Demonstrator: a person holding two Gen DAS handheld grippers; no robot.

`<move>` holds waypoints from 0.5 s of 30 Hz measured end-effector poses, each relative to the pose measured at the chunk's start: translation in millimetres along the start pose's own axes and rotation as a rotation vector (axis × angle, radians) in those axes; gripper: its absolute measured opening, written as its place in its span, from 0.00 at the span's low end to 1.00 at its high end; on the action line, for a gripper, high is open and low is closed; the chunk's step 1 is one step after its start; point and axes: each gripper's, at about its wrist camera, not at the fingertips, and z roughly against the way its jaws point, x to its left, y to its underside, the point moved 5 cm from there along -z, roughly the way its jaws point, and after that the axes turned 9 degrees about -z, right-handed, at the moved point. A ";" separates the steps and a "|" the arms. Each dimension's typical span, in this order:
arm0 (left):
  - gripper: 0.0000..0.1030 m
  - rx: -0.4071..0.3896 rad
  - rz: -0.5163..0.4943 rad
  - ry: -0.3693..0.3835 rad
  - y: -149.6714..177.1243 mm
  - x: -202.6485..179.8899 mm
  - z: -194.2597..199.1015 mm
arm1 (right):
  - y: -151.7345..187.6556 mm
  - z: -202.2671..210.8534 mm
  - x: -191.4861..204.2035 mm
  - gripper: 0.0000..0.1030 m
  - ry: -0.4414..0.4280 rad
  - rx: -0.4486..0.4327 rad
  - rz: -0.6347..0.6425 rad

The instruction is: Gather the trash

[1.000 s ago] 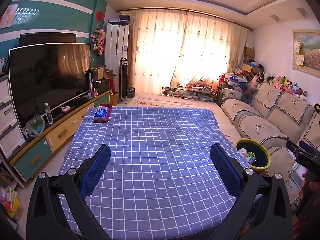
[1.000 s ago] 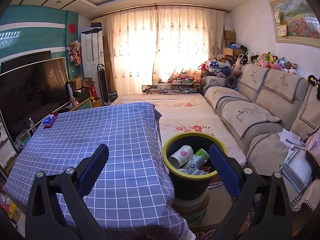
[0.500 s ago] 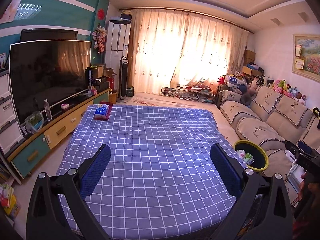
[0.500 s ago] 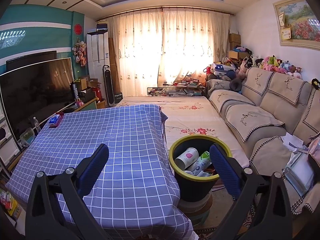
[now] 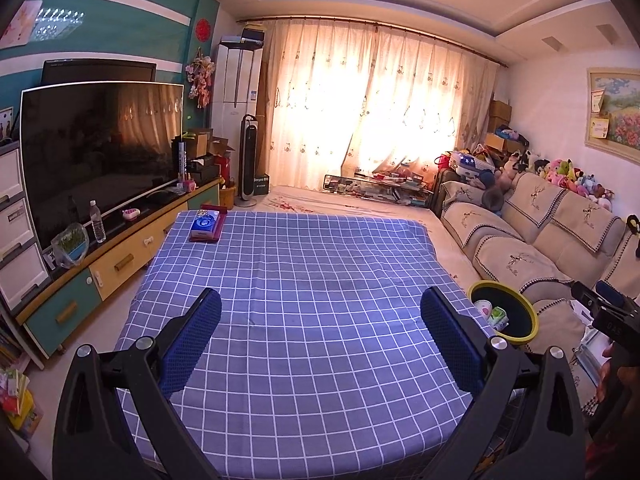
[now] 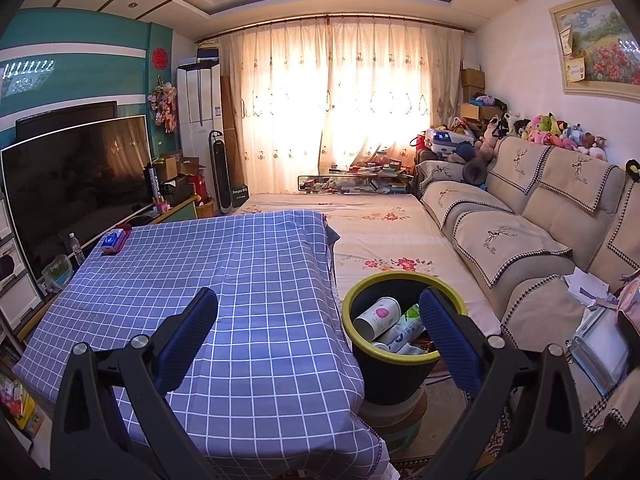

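- At the far left corner of the table [image 5: 320, 400], on its blue checked cloth, a blue tissue pack [image 5: 204, 224] lies on a dark red tray [image 5: 218, 226]; nothing else rests on the cloth, and I cannot say whether the pack counts as trash.
- The left gripper [image 5: 320, 344] hovers over the near middle of the table, fingers spread wide and holding nothing.
- The right gripper [image 6: 318, 340] hangs at the table's right near corner, fingers likewise spread and empty, its right finger [image 6: 448, 340] in front of the bin's rim.
- The trash sits in the yellow-rimmed bin [image 6: 352, 296] on the floor, just beside the table's right edge: a white paper cup [image 6: 378, 316] lying on its side, a green-and-white wrapper [image 6: 410, 318] and other pieces I cannot make out.
- Judging by looks, the cup is light, thin-walled and easily crushed, so a gentle pinch across its rim or mid-body would suit; the wrapper seems soft and slippery, best pinched at a bunched fold.
- Compared with a second ago, both cameras have pulled back and risen: the bin appears smaller and farther in the right view, more of the table's near edge shows, and both pairs of fingers remain just as wide.
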 end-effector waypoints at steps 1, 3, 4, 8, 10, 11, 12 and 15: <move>0.95 0.000 0.000 0.000 0.1 -0.2 0.0 | -0.1 0.1 -0.2 0.93 -0.001 0.000 0.001; 0.95 0.001 0.000 0.000 0.2 -0.1 -0.4 | -0.1 0.0 -0.4 0.93 -0.001 0.001 0.000; 0.95 0.001 -0.001 -0.001 0.4 -0.7 -0.5 | 0.0 -0.1 -0.3 0.93 -0.001 0.002 0.000; 0.95 0.002 -0.001 0.000 0.4 -0.1 -0.8 | 0.3 -0.1 0.7 0.93 -0.003 0.003 0.001; 0.95 0.004 0.000 0.001 0.9 -0.3 -1.4 | 1.4 -1.1 2.2 0.93 -0.003 0.004 0.001; 0.95 0.004 -0.001 0.001 1.0 0.0 -1.7 | 1.6 -1.2 3.0 0.93 -0.004 0.004 0.002; 0.95 0.004 -0.001 0.001 0.9 0.1 -1.7 | 1.4 -1.2 2.3 0.93 -0.004 0.004 0.000; 0.95 0.005 -0.001 0.002 1.9 0.3 -2.2 | 2.6 -3.2 4.3 0.93 -0.004 0.006 0.001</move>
